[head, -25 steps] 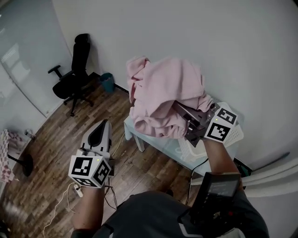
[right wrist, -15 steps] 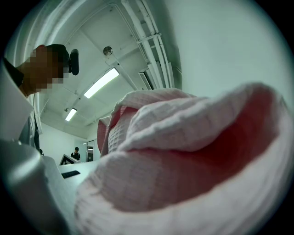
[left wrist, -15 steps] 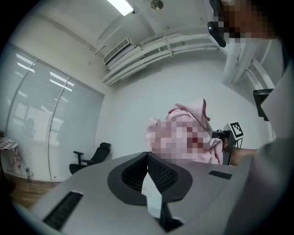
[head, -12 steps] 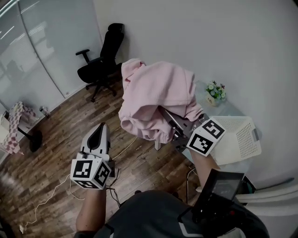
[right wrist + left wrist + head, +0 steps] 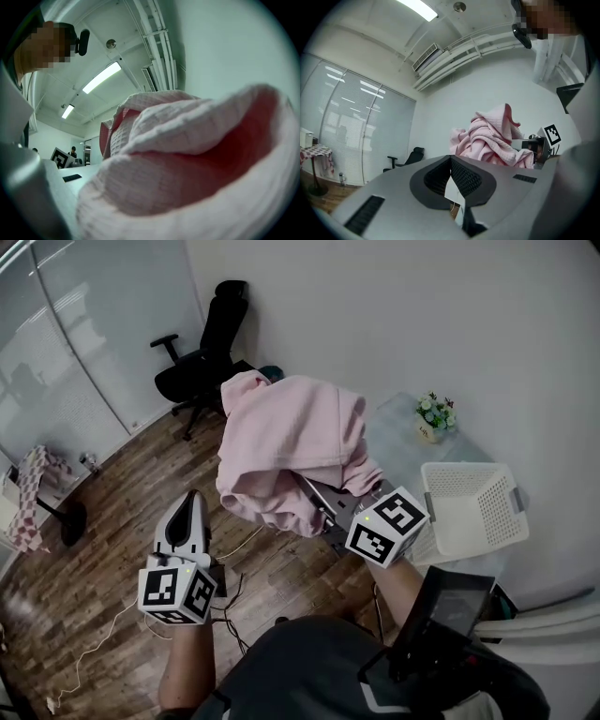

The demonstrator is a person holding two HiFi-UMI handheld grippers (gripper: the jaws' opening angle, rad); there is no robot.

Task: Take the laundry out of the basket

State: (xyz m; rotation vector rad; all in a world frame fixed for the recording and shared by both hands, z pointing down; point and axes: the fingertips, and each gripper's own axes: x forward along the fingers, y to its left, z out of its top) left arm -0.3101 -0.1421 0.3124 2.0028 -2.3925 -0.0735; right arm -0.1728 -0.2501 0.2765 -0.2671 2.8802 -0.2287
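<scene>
A large pink waffle-knit cloth [image 5: 281,442] hangs bunched in the air over the wooden floor, left of the white laundry basket [image 5: 473,507]. My right gripper [image 5: 319,498] is shut on it, its jaws buried in the folds. In the right gripper view the pink cloth [image 5: 187,164] fills nearly everything. The basket looks empty and stands on a pale glass table [image 5: 394,432]. My left gripper [image 5: 183,512] is held low at the left, shut and empty. In the left gripper view, the left gripper [image 5: 451,159] points toward the pink cloth [image 5: 494,140].
A small pot of flowers [image 5: 433,416] stands on the table behind the basket. A black office chair [image 5: 202,357] is at the back by the glass partition. Cables [image 5: 103,634] trail across the floor. A small stand with a checked cloth [image 5: 28,488] is at the far left.
The right gripper has carried the pink cloth leftward, off the basket and table and out over the floor. The basket now shows fully. The left gripper has barely moved.
</scene>
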